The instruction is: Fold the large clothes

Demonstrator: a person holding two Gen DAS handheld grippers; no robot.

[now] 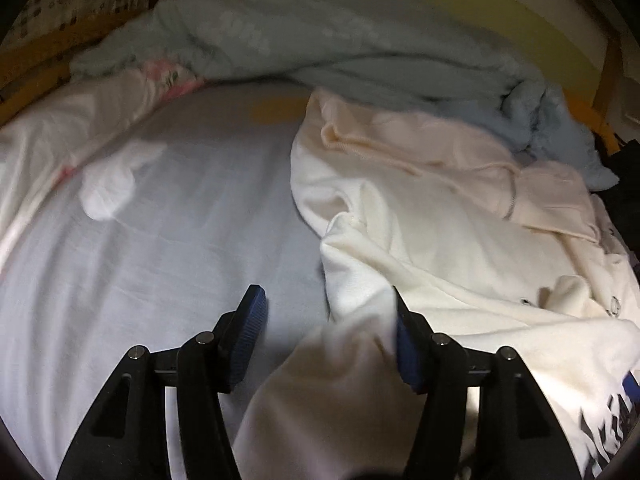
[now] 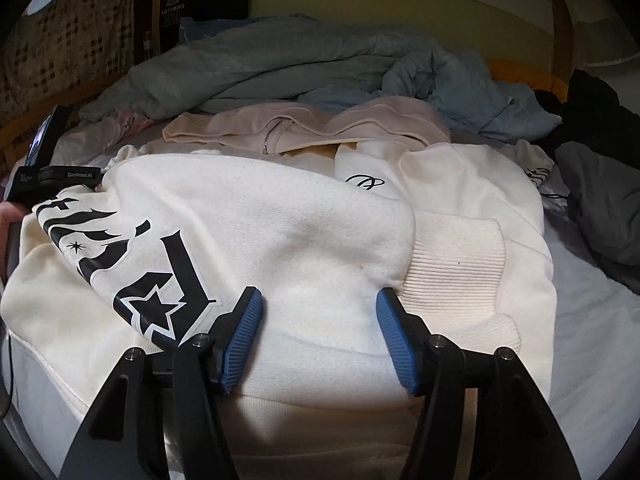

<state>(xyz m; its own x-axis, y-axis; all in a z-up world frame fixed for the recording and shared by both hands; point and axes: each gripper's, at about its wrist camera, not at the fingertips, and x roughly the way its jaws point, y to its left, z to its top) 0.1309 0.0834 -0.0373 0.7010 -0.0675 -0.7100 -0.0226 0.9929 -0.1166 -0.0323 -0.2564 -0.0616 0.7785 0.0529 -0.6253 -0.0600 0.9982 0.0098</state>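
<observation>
A cream sweatshirt [image 2: 320,232] with a black star-and-letter print [image 2: 152,280] lies spread on the bed, one sleeve folded across it and ending in a ribbed cuff [image 2: 452,252]. My right gripper [image 2: 319,300] hovers just over its lower middle, jaws wide apart and nothing pinched. In the left wrist view the same sweatshirt [image 1: 440,264] fills the right half. A fold of it runs up between the jaws of my left gripper [image 1: 326,312] and rests against the right pad [image 1: 404,344] only. The left pad [image 1: 250,320] stands clear over the sheet.
A beige zip hoodie [image 2: 304,124] lies behind the sweatshirt, and a rumpled blue-grey blanket [image 1: 300,40] is heaped at the back. Bare pale sheet [image 1: 160,260] lies to the left, with a small white cloth [image 1: 108,188] on it. Dark clothes [image 2: 600,208] pile up at the right.
</observation>
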